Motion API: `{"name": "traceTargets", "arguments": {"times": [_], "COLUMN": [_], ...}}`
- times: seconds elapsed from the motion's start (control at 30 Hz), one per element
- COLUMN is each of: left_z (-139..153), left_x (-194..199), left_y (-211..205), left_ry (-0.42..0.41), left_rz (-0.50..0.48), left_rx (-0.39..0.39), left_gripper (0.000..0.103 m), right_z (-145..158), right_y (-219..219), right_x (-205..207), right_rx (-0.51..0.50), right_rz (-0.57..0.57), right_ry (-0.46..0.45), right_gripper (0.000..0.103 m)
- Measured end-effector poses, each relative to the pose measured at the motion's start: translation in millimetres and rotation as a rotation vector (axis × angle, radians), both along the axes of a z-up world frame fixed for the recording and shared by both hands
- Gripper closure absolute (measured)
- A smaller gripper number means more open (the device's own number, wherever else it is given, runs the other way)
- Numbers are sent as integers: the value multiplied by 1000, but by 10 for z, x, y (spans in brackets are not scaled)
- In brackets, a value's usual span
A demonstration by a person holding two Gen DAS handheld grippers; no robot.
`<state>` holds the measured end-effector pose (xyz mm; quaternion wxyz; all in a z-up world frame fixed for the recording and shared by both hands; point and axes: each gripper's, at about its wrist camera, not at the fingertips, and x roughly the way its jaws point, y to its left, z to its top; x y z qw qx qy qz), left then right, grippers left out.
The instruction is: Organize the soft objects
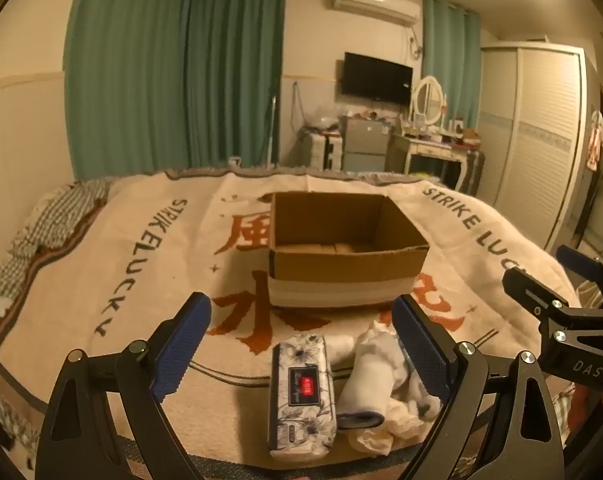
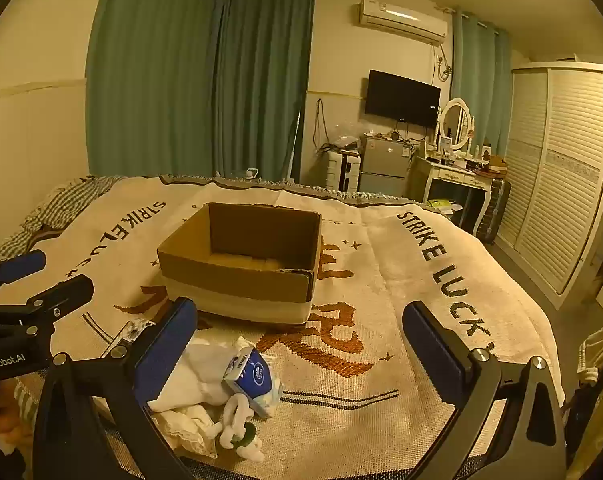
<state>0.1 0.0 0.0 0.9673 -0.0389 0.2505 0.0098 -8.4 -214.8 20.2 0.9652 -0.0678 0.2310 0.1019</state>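
Spread over the bed (image 1: 101, 280), near the empty cardboard box (image 1: 341, 256), a floral tissue pack (image 1: 301, 396) is framed lengthwise by the released left claw (image 1: 301, 352), nearer than the released right claw (image 2: 301, 352).

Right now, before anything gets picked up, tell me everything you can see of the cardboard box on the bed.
The cardboard box is a brown corrugated carton, open at the top with no flaps showing. A pale band, apparently tape, wraps its lower part. It sits upright on the cream printed blanket, covering part of the orange characters. Inside, only its bare cardboard floor shows; no items are visible in it. Nothing but the blanket touches it: the pile of soft items lies nearer the cameras, apart from it.
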Motion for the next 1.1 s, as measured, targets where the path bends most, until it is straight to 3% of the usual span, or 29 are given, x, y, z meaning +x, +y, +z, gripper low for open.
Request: {"name": "traceTargets", "arguments": {"times": [1.1], "left_z": [-8], "left_x": [15], "left_y": [-7], "left_ry": [7], "left_rz": [10], "left_rx": [17], "left_gripper": [10], "right_z": [-25], "right_y": [-6], "right_x": [9], "right_rx": [8], "right_rz": [1], "right_ry": [27], "right_gripper": [0]}}
